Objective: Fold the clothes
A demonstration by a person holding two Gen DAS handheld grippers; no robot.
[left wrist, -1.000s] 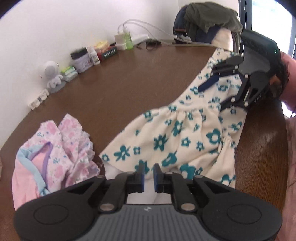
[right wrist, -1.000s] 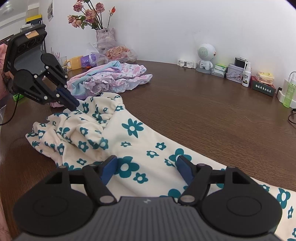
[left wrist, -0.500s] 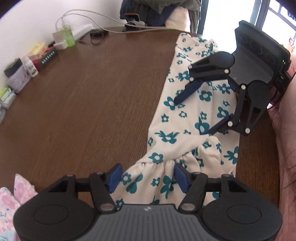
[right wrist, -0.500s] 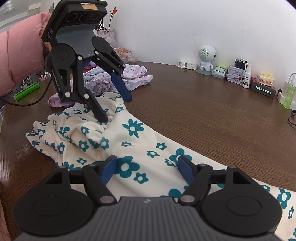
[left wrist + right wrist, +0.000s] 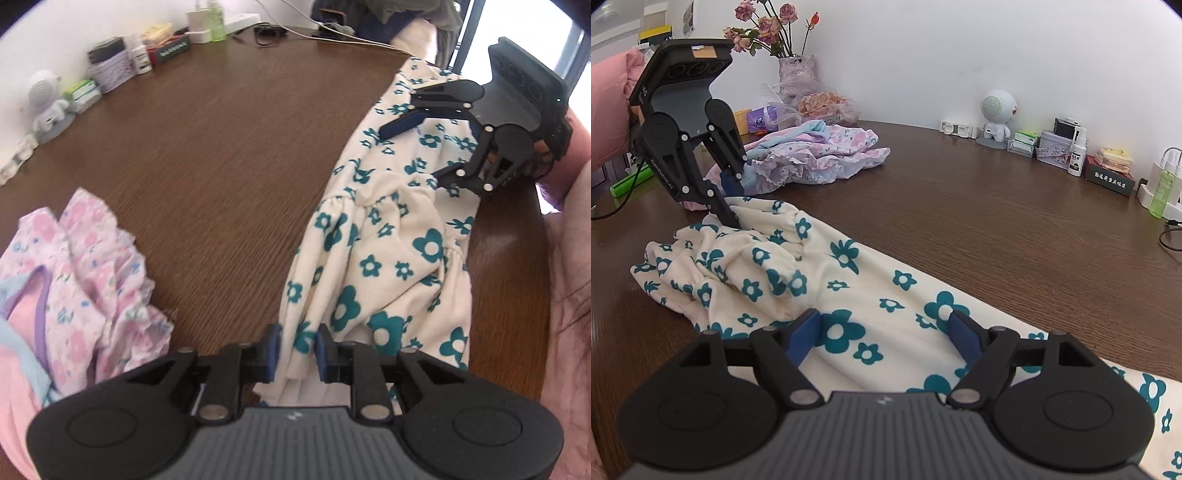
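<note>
A cream garment with teal flowers (image 5: 391,236) lies along the near edge of the brown table (image 5: 229,155); it also shows in the right wrist view (image 5: 857,280). My left gripper (image 5: 296,352) has its jaws closed on the garment's crumpled end, with cloth between the pads. It shows in the right wrist view (image 5: 733,201) at that end. My right gripper (image 5: 884,338) is open, low over the garment's middle, with cloth lying between the spread fingers. It shows in the left wrist view (image 5: 421,147), open above the fabric.
A pink floral clothes pile (image 5: 70,291) lies on the table left of the garment, also in the right wrist view (image 5: 812,155). Small items line the wall: a robot figurine (image 5: 997,114), boxes, bottles (image 5: 1076,153), a flower vase (image 5: 796,70), chargers and cables.
My left gripper, open half a second ago over the garment's gathered part, has swung back to the crumpled end and closed on it. My right gripper stays open in place.
</note>
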